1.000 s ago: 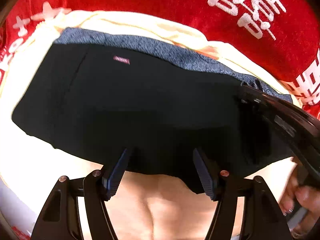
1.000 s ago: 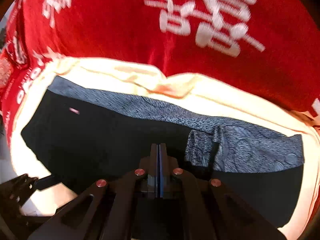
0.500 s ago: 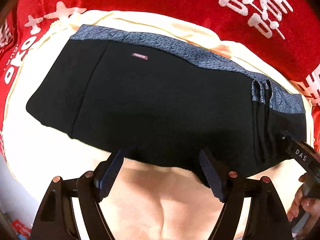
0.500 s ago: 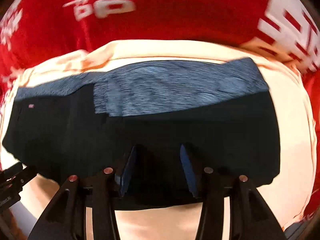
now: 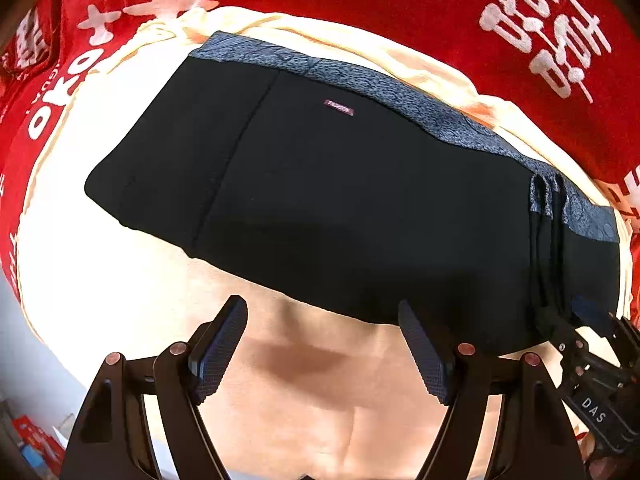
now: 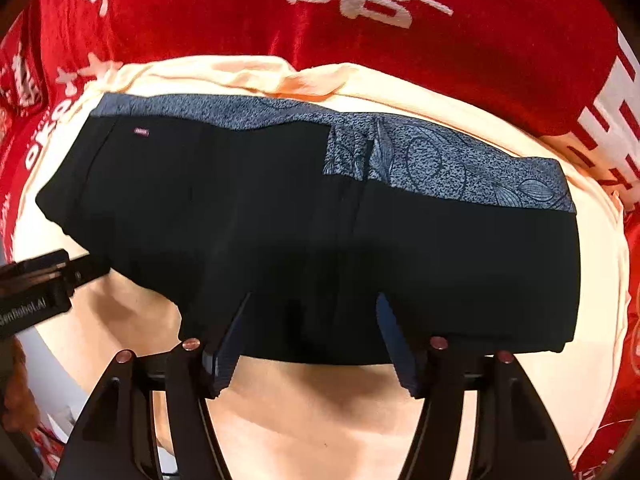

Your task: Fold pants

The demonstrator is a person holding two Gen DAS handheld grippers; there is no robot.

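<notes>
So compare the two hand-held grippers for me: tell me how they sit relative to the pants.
The left hand-held gripper hangs over the cream cloth, just short of the pants; the right hand-held gripper has its fingertips over the pants' near edge. The left's jaws were already apart; the right's have just been opening. Both stand open, gripping nothing, pointing down.

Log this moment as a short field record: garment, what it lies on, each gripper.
garment: black pants, folded flat, grey patterned waistband along the far edge
label: small red tag near the waistband
surface: cream cloth over a red printed cloth
left gripper: open, nothing held, at the near edge of the pants
right gripper: jaws have just been opening, nothing gripped, over the near edge
</notes>
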